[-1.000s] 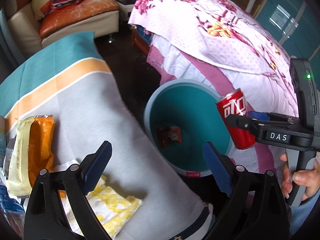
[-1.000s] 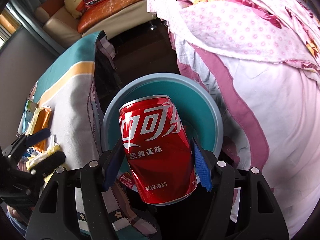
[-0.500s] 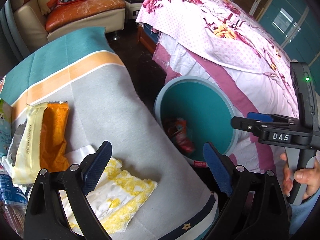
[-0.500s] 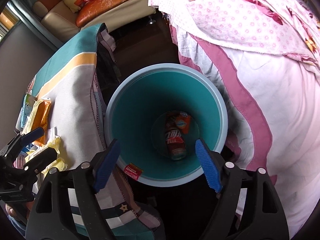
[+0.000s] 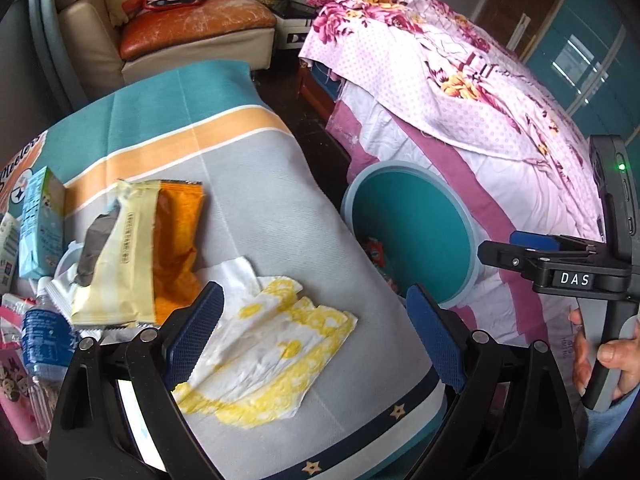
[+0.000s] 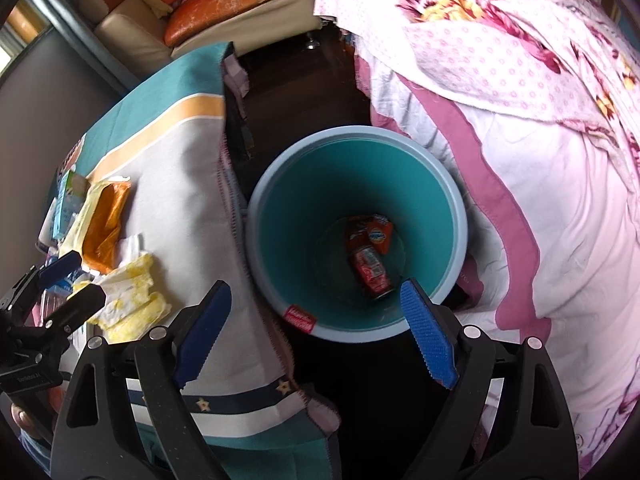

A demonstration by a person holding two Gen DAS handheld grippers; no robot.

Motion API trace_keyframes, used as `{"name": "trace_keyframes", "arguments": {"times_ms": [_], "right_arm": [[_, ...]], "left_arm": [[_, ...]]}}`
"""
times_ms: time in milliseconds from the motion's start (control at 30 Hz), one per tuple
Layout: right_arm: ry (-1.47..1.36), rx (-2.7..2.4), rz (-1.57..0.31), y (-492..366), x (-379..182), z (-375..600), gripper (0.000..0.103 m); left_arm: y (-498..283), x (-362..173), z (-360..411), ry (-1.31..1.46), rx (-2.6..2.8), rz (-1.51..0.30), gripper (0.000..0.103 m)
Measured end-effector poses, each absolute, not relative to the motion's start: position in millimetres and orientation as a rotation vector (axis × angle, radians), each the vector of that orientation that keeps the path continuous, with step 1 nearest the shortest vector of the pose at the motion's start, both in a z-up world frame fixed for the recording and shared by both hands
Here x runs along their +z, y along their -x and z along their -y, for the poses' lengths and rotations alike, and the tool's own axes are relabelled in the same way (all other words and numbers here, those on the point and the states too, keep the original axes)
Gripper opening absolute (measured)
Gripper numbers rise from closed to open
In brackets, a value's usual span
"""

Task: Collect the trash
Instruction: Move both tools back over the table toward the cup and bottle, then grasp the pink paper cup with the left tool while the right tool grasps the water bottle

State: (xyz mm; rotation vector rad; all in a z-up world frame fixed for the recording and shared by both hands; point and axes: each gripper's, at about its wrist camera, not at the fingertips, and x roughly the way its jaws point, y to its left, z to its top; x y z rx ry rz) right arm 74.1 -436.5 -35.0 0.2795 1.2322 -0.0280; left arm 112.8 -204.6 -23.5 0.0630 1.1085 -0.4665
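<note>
A red cola can point(image 6: 370, 270) lies at the bottom of the teal bin point(image 6: 456, 216), beside an orange wrapper point(image 6: 376, 232). My right gripper point(image 6: 316, 286) hangs over the bin's near rim; its jaws are opening and nothing is between them. In the left wrist view it shows from the side point(image 5: 532, 244), held by a hand. My left gripper point(image 5: 314, 292) is open above a yellow-stained tissue point(image 5: 272, 344) on the table cloth. An orange and cream snack wrapper point(image 5: 152, 244) lies just left of the tissue. The bin point(image 5: 420, 216) stands on the floor by the table's right edge.
The table point(image 5: 224, 184) has a grey, orange and teal cloth. At its left edge sit a blue carton point(image 5: 40, 224), a water bottle point(image 5: 44, 332) and a pink pack point(image 5: 16, 392). A bed with pink floral bedding point(image 5: 460, 92) is right of the bin; a sofa point(image 5: 188, 28) stands behind.
The can left the right gripper and now lies in the bin; the right jaws have spread wider. The left gripper has shifted over the table, bringing the tissue between its fingers in view.
</note>
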Motion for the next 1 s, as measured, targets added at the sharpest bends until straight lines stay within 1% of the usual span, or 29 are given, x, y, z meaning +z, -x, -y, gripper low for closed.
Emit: {"name": "trace_keyframes", "arguments": {"times_ms": [333, 567, 833, 1000], "right_arm": [[-0.219, 0.005, -1.221, -68.0, -11.1, 385.1, 0.083], [-0.181, 0.049, -1.241, -68.1, -4.9, 342.1, 0.083], [-0.124, 0.127, -1.283, -76.7, -6.3, 282.1, 0.083], [-0.074, 0.183, -1.309, -83.5, -8.5, 242.3, 0.083]], "left_arm": [[-95.5, -5.4, 158.8, -0.043, -0.443, -1.079, 0.093], [-87.3, 1.9, 106.3, -0.014, -0.389, -1.073, 0.093], [-76.6, 6.3, 14.7, 0.023, -0.271, -1.079, 0.093], [-65.3, -2.0, -46.3, 0.060, -0.184, -1.086, 0.093]]}}
